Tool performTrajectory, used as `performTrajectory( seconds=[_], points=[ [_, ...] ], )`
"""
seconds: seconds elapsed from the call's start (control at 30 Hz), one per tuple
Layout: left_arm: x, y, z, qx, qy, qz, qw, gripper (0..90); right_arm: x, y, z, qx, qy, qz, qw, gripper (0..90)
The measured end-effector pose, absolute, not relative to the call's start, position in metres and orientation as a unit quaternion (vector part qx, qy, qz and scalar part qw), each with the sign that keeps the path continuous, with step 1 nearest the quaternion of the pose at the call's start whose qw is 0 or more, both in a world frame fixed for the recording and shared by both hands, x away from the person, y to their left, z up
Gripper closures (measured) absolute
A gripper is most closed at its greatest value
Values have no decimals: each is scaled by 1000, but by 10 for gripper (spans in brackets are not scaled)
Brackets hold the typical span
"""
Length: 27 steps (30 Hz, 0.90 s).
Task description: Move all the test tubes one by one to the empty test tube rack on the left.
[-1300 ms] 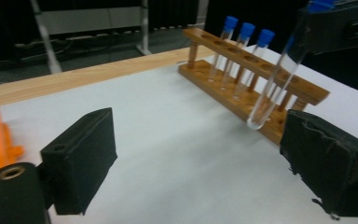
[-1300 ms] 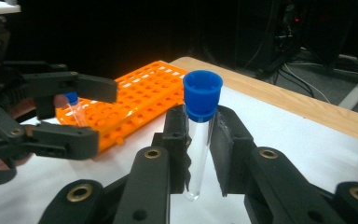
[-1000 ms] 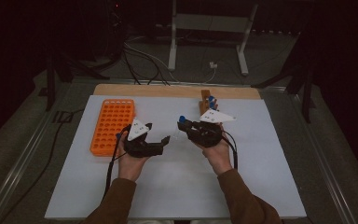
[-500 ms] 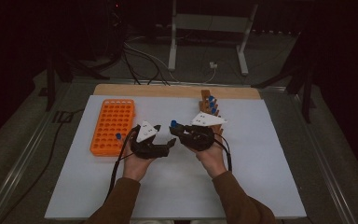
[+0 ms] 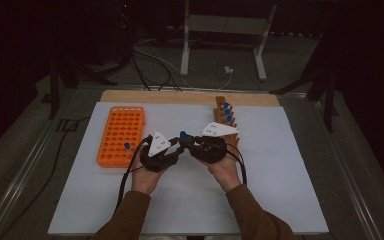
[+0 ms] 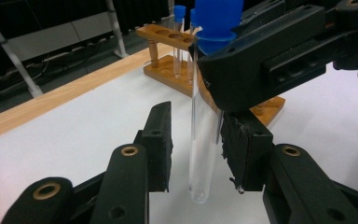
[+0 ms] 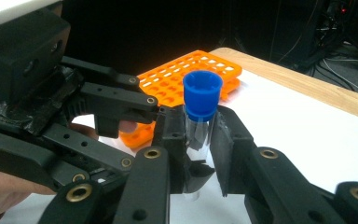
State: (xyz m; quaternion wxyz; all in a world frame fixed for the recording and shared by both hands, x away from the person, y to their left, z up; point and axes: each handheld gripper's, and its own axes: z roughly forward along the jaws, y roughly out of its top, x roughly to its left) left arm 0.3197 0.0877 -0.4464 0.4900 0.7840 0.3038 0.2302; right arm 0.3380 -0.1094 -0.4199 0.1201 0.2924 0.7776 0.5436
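the right gripper [image 7: 198, 154] clenched the tube [image 7: 196, 140] just under its blue cap, upright for a handover; the left gripper [image 6: 193, 154], jaws just closing, bracketed its lower part, not yet pressing.

1. Room dark; far side falls into near-black, no walls or windows discernible.
2. Light falls mainly on the white tabletop [image 5: 280, 190], with a wooden strip [image 5: 190, 97] along its far edge.
3. Grey floor [image 5: 300, 65] beyond the table.
4. Pale metal stand [image 5: 220, 22], two legs reaching the floor.
5. Loose cables [image 5: 155, 62] on the floor near the stand.
6. Metal rail [image 5: 20, 175] along the table's left side.
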Motion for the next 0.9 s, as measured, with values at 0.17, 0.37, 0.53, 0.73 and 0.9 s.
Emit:
performTrajectory(
  seconds=[0.17,0.37,0.53,0.73,0.9],
  points=[
    [319,87,-447,788,297,229,488,746,338,-109,-420,292,779,543,119,764],
    [319,88,-447,790,291,229,489,778,338,-109,-420,288,780,543,116,764],
    [320,91,-446,786,303,228,488,782,340,-115,-419,287,774,555,102,607],
    [321,97,-444,779,310,227,496,782,343,-126,-420,302,771,549,110,395],
    [322,105,-442,773,321,227,498,783,344,-138,-423,323,768,538,129,265]
  ],
)
